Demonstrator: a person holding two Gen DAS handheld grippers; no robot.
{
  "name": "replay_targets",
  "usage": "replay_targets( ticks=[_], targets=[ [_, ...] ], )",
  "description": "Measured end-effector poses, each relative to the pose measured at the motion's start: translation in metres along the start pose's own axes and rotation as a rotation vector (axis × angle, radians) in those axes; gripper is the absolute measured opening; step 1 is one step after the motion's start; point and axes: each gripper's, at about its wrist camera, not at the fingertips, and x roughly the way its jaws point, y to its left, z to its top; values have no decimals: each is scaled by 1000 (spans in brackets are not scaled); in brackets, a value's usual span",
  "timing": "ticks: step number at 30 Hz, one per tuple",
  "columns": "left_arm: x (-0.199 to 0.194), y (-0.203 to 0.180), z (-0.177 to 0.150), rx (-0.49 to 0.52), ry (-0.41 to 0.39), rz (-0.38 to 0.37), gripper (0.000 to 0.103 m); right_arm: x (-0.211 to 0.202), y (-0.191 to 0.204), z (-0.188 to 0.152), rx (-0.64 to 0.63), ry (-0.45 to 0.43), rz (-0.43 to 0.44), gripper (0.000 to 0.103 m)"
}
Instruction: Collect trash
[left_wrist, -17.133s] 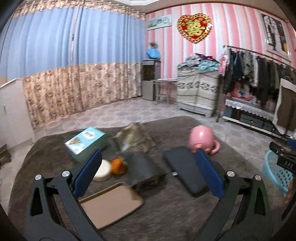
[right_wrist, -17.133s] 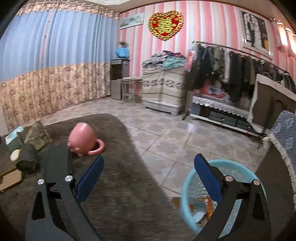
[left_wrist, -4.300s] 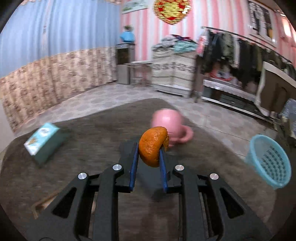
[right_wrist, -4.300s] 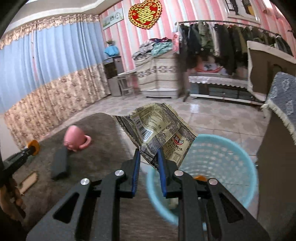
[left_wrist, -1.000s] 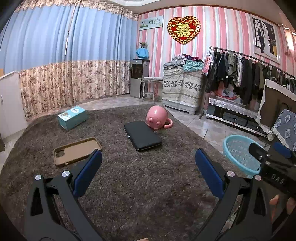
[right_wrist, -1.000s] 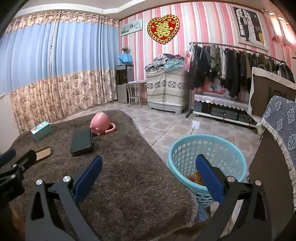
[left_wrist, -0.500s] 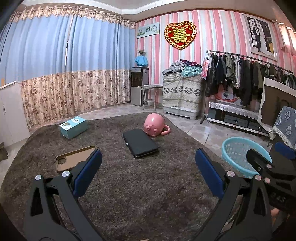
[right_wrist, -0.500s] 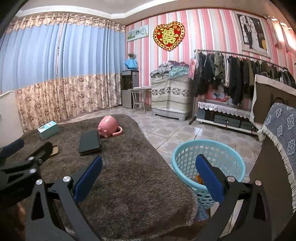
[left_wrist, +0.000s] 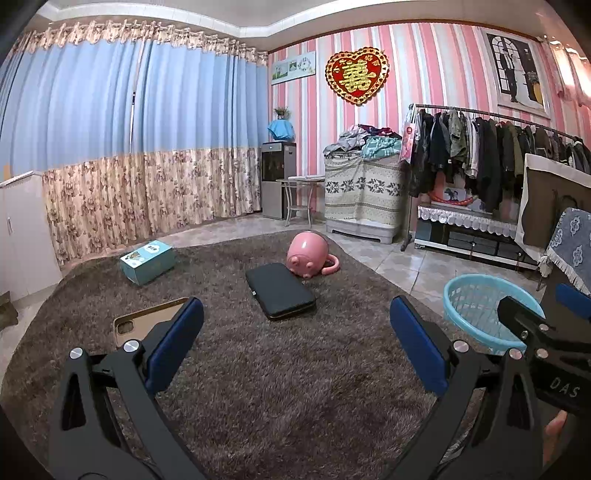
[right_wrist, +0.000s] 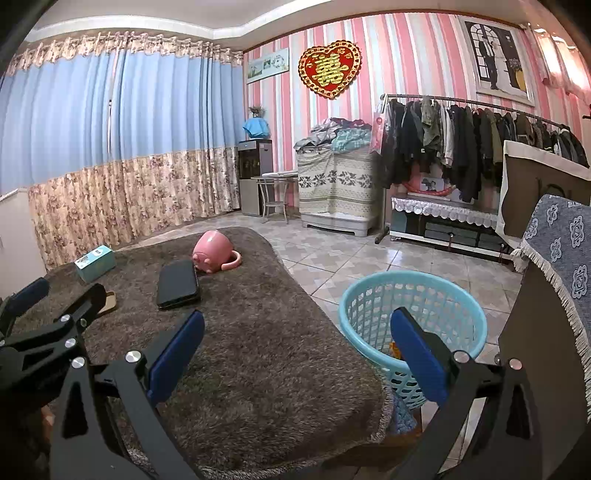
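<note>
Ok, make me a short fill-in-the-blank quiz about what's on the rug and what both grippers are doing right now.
1. The pink mug lies next to the ____ case.
2. Both the left gripper and the right gripper are ____ and hold nothing.
3. The blue basket stands on the ____ floor beside the rug.

Missing words: black; open; tiled

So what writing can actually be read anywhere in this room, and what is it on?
"DAS": white letters on the right gripper body.
"囍": gold character on the red heart plaque.
Teal box: print too small to read.
Wall pictures: nothing legible.
</note>
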Motion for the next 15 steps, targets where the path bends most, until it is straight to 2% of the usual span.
replay_targets(
  ticks=[15],
  targets=[
    [-3,11,1,-34,-11,7,98,-6,9,-1,-70,-15,-15,99]
  ],
)
